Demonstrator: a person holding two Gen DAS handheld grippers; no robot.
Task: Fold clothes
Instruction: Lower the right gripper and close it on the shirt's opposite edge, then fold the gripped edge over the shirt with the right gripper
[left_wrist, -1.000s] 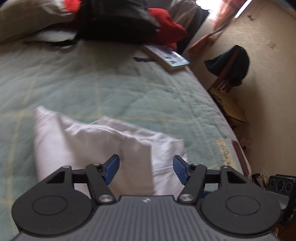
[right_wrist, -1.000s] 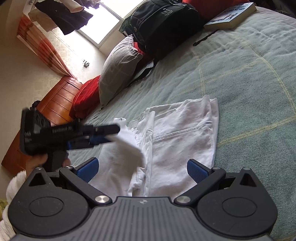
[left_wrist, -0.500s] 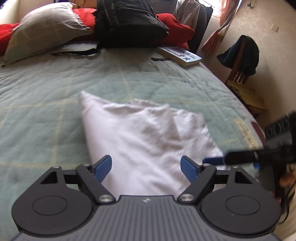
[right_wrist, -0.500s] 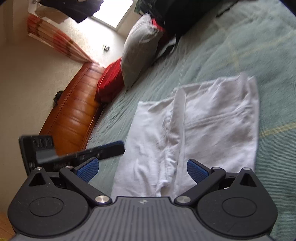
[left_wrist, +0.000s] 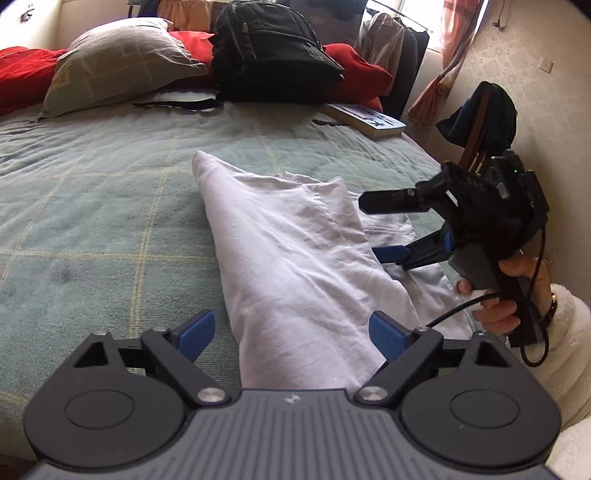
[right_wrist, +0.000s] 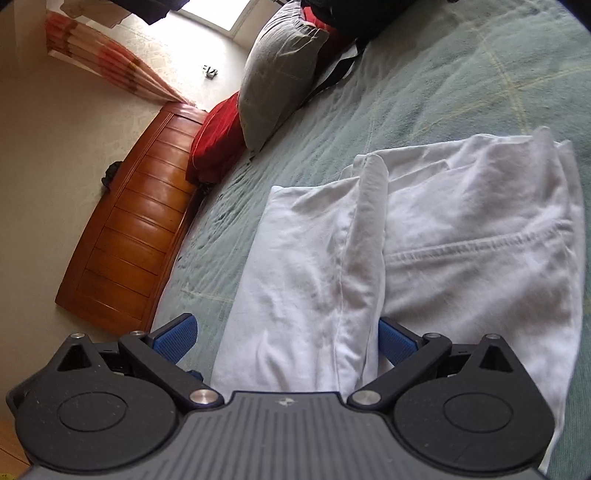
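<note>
A white pair of trousers (left_wrist: 295, 254) lies folded on the green quilted bed (left_wrist: 96, 206). One folded leg lies on top, with a stitched seam showing in the right wrist view (right_wrist: 480, 243). My left gripper (left_wrist: 291, 334) is open and empty, low over the near end of the cloth. My right gripper (right_wrist: 286, 338) is open, its jaws astride the folded upper layer's edge (right_wrist: 354, 258). In the left wrist view the right gripper (left_wrist: 384, 229) stands open at the cloth's right side, held by a hand.
At the bed's head lie a grey pillow (left_wrist: 118, 70), red cushions (left_wrist: 354, 74), a black backpack (left_wrist: 273, 55) and a book (left_wrist: 365, 120). A chair with dark clothing (left_wrist: 480, 114) stands to the right. A wooden footboard (right_wrist: 136, 229) bounds the bed's far side.
The left gripper let go of the white fold, opened and drew back. The right gripper moved in low over the cloth, and the fold now lies flat.
</note>
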